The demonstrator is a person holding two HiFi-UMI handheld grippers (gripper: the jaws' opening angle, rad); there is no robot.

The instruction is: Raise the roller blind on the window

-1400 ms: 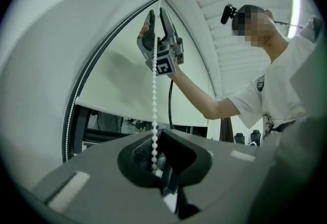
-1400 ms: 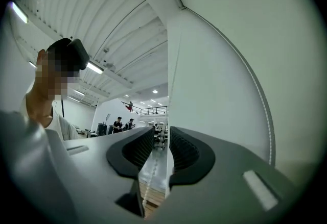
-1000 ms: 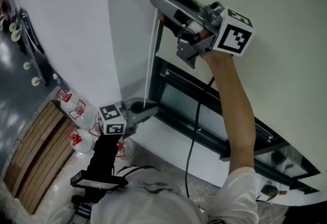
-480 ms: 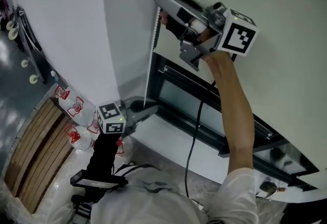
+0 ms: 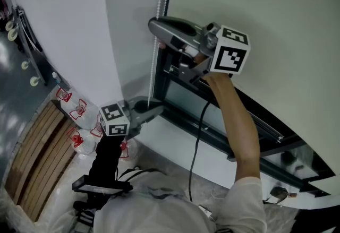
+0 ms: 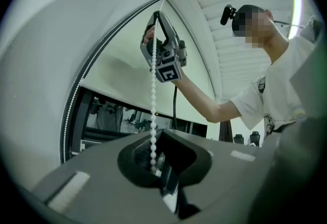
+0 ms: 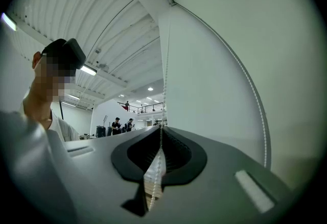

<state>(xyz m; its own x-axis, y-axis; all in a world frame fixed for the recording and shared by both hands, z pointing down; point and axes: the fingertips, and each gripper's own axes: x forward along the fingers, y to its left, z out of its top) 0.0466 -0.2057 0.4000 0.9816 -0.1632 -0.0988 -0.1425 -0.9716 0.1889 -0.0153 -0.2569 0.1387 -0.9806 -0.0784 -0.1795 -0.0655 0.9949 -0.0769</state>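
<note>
Now my right gripper (image 5: 157, 33), jaws just clamped on the bead chain (image 5: 154, 72), has hauled it down to centre frame, so the roller blind (image 5: 276, 14) at upper right should be rising. The left gripper (image 5: 154, 109) rings the chain lower down; I can't tell whether it pinches.

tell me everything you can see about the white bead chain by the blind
The bead chain is a string of small white balls, plastic by the look, hanging straight and nearly upright beside the blind. The right gripper, its jaws just closed, pinches it higher up; the left gripper grips it lower down. A second run hangs farther aside.
</note>
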